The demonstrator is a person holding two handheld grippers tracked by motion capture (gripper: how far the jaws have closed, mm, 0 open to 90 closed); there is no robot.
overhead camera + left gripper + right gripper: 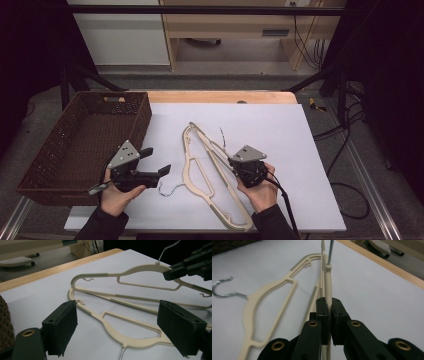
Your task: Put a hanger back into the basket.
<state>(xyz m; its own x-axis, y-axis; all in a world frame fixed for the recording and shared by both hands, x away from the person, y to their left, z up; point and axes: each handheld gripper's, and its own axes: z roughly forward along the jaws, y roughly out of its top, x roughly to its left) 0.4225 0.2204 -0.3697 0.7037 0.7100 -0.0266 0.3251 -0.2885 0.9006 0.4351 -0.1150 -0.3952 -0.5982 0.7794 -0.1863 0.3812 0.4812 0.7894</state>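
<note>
Two cream plastic hangers lie on a white sheet (285,130). One hanger (191,172) rests flat, its metal hook (169,189) pointing toward my left gripper (159,160). That gripper is open just beside the hook and holds nothing; in the left gripper view its jaws (120,325) frame the flat hanger (140,342). My right gripper (231,162) is shut on the second hanger (214,149) near its neck, tilting it up on edge. The right gripper view shows the pads (329,301) clamped on that hanger's thin edge (327,277), with the flat hanger (272,287) to the left.
A brown wicker basket (145,115) stands empty at the left, close behind my left gripper. The wooden table edge (220,96) runs along the far side of the sheet. Bare sheet spreads right of and beyond the hangers.
</note>
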